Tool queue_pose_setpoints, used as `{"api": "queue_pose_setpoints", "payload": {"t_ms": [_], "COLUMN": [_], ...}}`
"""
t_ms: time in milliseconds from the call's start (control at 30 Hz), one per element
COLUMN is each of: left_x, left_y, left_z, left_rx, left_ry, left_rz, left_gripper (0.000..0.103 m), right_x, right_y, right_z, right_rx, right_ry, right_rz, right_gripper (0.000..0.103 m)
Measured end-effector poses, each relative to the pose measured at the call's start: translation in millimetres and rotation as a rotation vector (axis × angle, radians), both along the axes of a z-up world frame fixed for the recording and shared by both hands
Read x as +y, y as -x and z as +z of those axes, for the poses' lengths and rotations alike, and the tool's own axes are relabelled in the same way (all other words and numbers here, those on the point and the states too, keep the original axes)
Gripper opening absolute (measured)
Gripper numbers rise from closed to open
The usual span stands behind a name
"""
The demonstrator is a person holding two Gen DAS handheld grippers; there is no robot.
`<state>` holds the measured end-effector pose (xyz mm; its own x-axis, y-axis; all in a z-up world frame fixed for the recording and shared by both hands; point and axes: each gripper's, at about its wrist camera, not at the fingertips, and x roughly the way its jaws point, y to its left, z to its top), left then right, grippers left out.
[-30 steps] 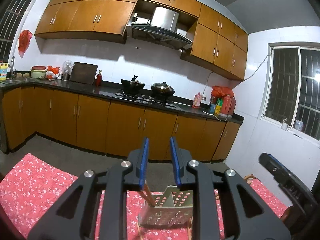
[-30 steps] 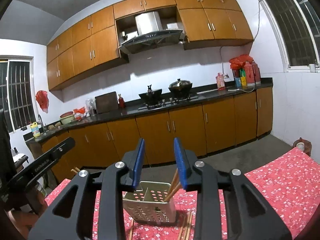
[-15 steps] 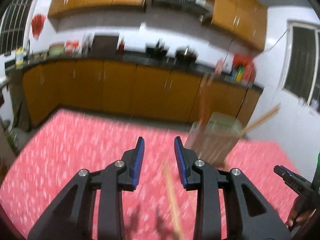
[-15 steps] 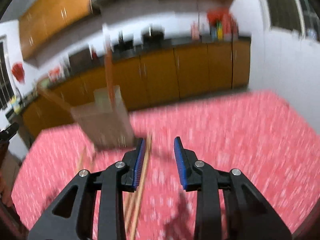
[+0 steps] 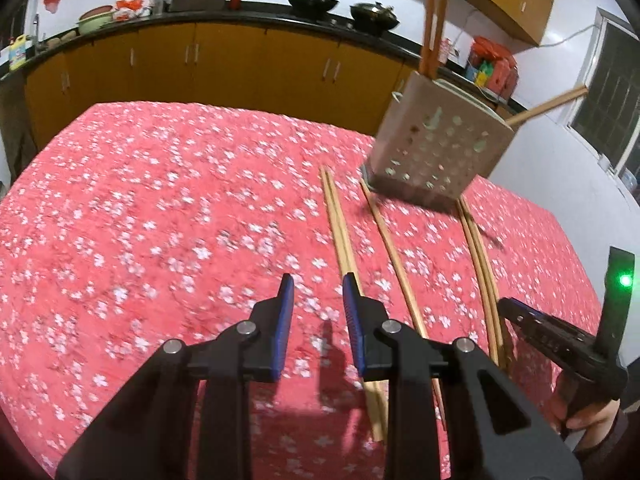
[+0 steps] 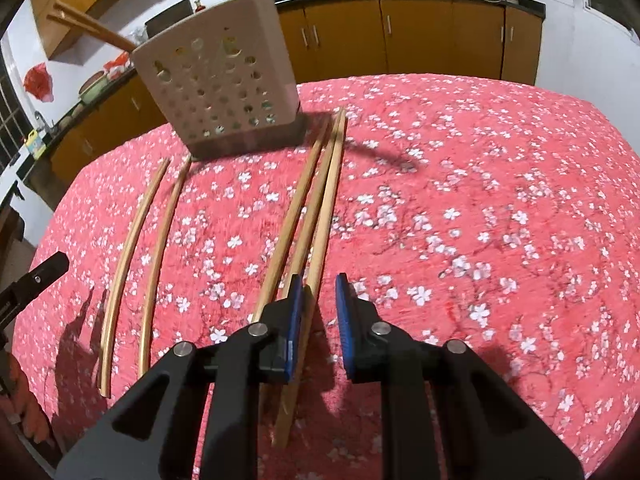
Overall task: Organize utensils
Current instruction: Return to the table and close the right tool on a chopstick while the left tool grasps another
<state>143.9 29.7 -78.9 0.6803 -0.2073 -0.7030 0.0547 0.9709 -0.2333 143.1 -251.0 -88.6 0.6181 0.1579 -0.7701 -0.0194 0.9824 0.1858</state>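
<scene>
Several wooden chopsticks lie lengthways on the red floral tablecloth [image 5: 160, 200]. A beige perforated utensil holder [image 5: 436, 148] stands beyond them with a few chopsticks [image 5: 434, 12] upright in it. My left gripper [image 5: 318, 292] hovers low over the cloth, its jaws closing with nothing between them; a chopstick pair [image 5: 338, 232] runs under its right finger. My right gripper [image 6: 319, 292] is closing too. One stick of a chopstick bundle [image 6: 316, 200] lies between its jaws against the left pad, with a gap to the right pad. The holder [image 6: 224, 80] is ahead on the left.
Two separate chopsticks [image 6: 132, 240] lie left of the bundle. A single stick [image 5: 394, 256] and another pair [image 5: 480, 256] lie between the grippers. Each gripper shows in the other's view [image 5: 560, 340] [image 6: 32, 280]. Kitchen cabinets [image 5: 240, 64] stand beyond the table's far edge.
Both grippers dropped and tipped downward, from looking at the kitchen cabinets to looking at the tablecloth. The chopsticks on the cloth came into view and the right jaws narrowed.
</scene>
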Motion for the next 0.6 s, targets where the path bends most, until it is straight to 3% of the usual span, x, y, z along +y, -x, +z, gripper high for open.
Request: {"api": "queue_pose_setpoints", "payload": {"t_ms": [67,300,600], "left_x": [-6.0,-18.1,-29.2], "left_y": [-1.8,-4.2,-4.3], "left_z": [-3.7,-18.5,-28.9], "left_rx": [0.019,0.072,0.108], "left_ry": [0.011,0.019,-0.027], "left_rz": [-0.023,-0.077,-0.103], "left_gripper": [0.026,0.018,0.014], "right_x": [1.0,-32.3,-36.4], "right_y": [1.4,-4.9,-2.5], "right_z": [-0.6,1.3,2.2], "right_rx": [-0.006,0.000,-0.009], "right_ry": [0.039,0.040,0.054], "right_rz": [-0.005,-0.161,-0.150], "right_gripper": [0.009,0.007,0.007]}}
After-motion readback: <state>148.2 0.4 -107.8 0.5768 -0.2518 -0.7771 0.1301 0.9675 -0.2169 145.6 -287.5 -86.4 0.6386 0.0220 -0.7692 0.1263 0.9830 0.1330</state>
